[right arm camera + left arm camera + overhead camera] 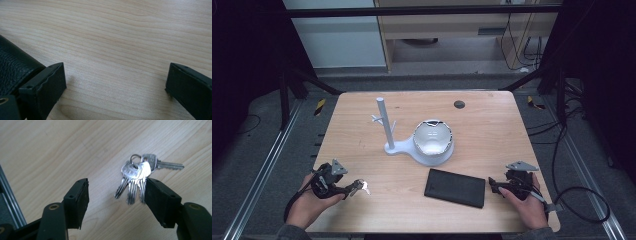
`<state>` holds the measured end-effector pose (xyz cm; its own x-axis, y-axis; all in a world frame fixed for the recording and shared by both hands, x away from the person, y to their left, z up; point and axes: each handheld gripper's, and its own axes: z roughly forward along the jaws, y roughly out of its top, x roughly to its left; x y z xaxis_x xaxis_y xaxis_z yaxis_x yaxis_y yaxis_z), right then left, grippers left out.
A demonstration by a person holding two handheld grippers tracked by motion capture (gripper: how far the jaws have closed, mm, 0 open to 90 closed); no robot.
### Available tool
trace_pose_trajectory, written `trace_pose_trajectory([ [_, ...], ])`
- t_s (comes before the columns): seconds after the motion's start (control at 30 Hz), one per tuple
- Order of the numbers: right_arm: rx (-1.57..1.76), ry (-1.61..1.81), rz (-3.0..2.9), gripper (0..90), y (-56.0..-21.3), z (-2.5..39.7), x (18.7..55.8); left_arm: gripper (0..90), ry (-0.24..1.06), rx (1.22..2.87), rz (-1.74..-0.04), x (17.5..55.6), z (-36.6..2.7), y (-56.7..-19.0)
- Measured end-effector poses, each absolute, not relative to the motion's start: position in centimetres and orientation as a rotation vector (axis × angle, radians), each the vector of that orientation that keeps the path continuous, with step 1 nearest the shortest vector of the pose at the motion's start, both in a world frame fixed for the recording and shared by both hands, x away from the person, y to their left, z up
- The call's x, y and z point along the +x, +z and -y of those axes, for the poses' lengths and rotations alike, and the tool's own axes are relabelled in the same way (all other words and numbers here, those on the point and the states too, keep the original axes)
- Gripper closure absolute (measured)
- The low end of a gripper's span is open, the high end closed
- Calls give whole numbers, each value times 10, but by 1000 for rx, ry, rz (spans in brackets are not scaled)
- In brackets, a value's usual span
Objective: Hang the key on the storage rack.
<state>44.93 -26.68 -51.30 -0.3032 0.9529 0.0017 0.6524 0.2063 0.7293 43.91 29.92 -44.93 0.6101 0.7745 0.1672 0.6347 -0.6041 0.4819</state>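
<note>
A bunch of silver keys on a ring lies on the wooden table; in the high view the keys are at the front left. My left gripper is open, its jaws either side of the key blades, the right jaw close to them. In the high view the left gripper lies low on the table. A black leather wallet lies flat at the front centre. My right gripper is open over bare wood, the wallet's edge behind its left jaw; in the high view that gripper sits just right of the wallet.
A white stand with an upright post and small pegs shares a base with a white bowl at the table's centre. A dark round spot marks the far side. Metal rails run along both table sides, and cables trail on the right floor.
</note>
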Motion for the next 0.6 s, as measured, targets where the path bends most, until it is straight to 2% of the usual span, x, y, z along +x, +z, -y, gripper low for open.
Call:
trace_pose_trajectory([
  [0.03,1485,881,-2034,31,-513,267,449,359,481,2443,-1133,439,-299,-452],
  [0.2,1488,880,-2034,30,-513,266,449,363,489,2506,-1057,441,-282,-464],
  [0.3,1481,879,-2035,30,-513,266,448,364,495,2533,-1070,445,-277,-470],
  [0.33,1484,878,-2035,30,-513,266,448,374,525,2520,-1084,447,-278,-470],
  [0.4,1491,886,-2036,30,-513,265,448,457,526,2491,-1109,448,-280,-469],
  [0.6,1492,885,-2035,30,-513,265,448,488,454,2505,-1093,450,-281,-472],
])
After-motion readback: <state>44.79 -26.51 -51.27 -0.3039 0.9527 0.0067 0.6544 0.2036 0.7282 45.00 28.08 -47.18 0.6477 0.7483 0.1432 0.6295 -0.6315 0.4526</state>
